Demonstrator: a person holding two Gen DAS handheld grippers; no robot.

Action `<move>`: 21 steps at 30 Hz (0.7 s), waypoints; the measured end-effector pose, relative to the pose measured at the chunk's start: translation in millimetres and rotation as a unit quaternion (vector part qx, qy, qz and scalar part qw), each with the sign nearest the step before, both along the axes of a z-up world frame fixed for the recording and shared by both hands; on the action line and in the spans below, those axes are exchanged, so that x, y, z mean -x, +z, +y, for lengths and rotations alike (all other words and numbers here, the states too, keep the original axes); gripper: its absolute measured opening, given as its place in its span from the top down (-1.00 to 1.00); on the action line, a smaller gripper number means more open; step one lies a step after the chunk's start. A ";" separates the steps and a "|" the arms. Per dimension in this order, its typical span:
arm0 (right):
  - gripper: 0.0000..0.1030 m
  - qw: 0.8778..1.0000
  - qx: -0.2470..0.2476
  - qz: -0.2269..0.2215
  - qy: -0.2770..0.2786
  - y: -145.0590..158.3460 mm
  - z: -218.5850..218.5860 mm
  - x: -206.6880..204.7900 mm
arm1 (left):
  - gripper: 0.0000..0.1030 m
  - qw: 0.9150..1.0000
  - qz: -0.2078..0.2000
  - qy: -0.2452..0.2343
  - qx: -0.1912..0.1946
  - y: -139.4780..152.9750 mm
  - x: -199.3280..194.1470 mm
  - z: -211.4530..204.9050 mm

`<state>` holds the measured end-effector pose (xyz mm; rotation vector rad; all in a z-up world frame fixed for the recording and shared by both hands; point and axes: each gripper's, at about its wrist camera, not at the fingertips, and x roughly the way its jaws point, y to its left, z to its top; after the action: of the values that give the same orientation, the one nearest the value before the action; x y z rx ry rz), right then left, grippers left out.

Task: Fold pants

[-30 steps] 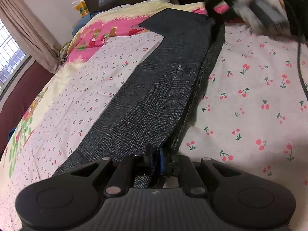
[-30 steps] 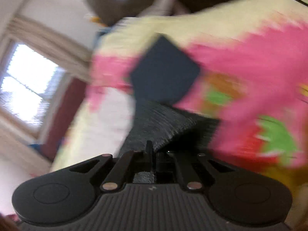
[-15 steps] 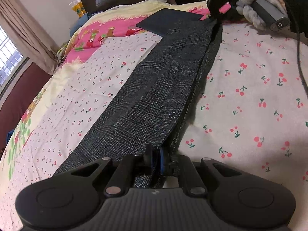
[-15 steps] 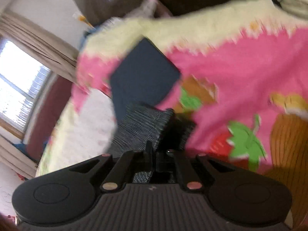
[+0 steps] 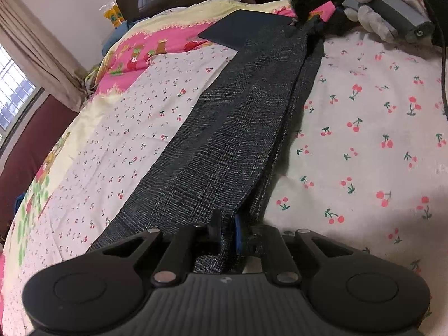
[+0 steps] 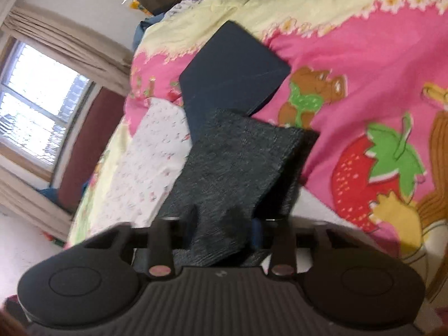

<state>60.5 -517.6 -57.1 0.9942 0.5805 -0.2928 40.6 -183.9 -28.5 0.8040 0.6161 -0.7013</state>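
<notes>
Pants (image 5: 238,128): we are stretching them long across the bedsheet (image 5: 364,140).
Left gripper (image 5: 225,231): clamping the near end.
Right gripper (image 6: 221,224): seemingly pinching the far end; blurred.
Edges: far end overlapping a dark notebook (image 6: 232,67).
Room: sheet lying bare on both sides.

Bright window (image 6: 39,123) daylight, fisheye bending, right view blurred

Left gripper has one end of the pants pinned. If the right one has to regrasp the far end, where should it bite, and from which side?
Bite the free corner of the pants at the far end, where the stacked layers finish in one straight edge. Come in low along the strip's length, from beyond that end, fingers above and below the fabric. It lies flat on the bedsheet, so a side approach would likely catch only the top layer. The right gripper sits there now.
</notes>
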 end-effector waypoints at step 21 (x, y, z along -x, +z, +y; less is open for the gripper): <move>0.67 1.000 -0.008 0.009 0.007 2.5 -2.0 15.9 | 0.53 0.998 0.038 -0.003 0.043 25.8 10.8 15.3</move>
<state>44.6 -519.6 -54.6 1.0038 0.6072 -0.2850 29.8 -168.6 -2.7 0.7014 0.6483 -0.7626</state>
